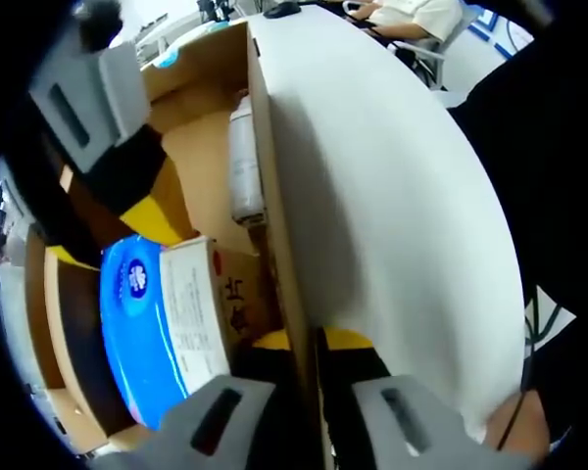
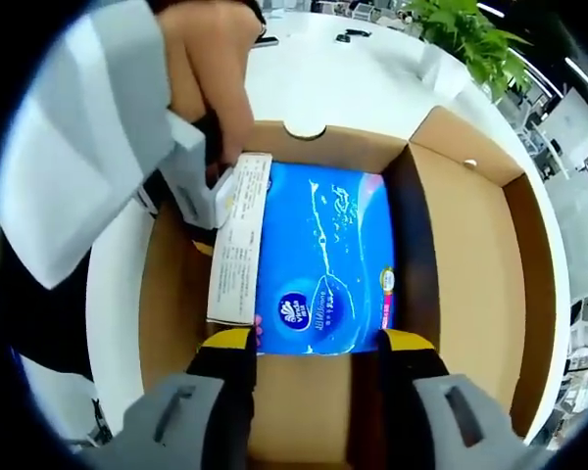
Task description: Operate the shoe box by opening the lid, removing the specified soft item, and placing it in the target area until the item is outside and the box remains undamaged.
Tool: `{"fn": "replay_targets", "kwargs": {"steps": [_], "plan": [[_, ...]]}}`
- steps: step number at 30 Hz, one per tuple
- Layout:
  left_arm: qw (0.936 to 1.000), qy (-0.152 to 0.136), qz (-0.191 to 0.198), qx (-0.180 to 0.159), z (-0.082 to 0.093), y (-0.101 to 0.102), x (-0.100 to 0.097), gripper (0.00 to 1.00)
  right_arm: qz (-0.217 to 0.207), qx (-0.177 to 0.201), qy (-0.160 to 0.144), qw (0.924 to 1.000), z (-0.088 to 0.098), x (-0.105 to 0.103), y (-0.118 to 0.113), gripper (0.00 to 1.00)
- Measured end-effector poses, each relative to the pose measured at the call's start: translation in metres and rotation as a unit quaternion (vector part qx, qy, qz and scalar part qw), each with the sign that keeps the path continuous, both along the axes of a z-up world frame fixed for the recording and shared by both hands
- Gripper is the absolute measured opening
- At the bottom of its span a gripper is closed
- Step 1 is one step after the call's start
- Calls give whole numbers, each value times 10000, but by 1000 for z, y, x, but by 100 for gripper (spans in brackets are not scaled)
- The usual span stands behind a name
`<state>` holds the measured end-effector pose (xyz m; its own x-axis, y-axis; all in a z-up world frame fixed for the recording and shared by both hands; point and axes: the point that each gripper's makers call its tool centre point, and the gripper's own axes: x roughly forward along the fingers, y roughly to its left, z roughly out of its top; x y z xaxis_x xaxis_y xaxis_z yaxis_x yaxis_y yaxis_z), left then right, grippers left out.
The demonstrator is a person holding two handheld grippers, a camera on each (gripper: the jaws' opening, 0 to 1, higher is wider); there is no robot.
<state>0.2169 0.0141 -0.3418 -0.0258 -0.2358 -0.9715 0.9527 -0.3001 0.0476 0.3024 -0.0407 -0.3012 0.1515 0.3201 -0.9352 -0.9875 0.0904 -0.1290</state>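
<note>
tissue pack (image 2: pixel 323 259) in shoe box (image 2: pixel 470 264) | paper slip (image 2: pixel 237 240) on pack | box on table (image 2: pixel 353 83)

The near end of the blue tissue pack (image 2: pixel 323 259) is covered by the right gripper (image 2: pixel 318 343) jaws. Print on the white carton (image 2: pixel 237 240) beside it is too small to be read. In the left gripper view, the box wall (image 1: pixel 279 215) is hidden where it passes between the jaws.

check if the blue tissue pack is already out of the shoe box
No, the blue tissue pack lies inside the open shoe box, with the right tool at its near edge.
</note>
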Motion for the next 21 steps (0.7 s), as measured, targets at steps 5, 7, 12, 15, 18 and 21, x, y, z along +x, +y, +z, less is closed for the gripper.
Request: {"fn": "replay_targets", "kwargs": {"steps": [5,7,12,15,18,21], "plan": [[10000,23,43,2,0,0,-1,6,0,-59,31,10000,0,1,1,54],[10000,52,69,6,0,1,-2,8,61,-104,-2,9999,1,3,1,59],[9999,110,81,1,0,2,-2,10,3,-171,31,9998,-1,6,1,62],[9999,128,87,-6,0,2,-2,10,-64,-293,106,9995,-2,6,2,62],[9998,156,131,-9,1,2,-2,11,-85,-370,160,9992,-3,6,2,62],[9998,141,146,-2,1,3,0,11,-81,-429,172,9989,-6,7,4,62]]}}
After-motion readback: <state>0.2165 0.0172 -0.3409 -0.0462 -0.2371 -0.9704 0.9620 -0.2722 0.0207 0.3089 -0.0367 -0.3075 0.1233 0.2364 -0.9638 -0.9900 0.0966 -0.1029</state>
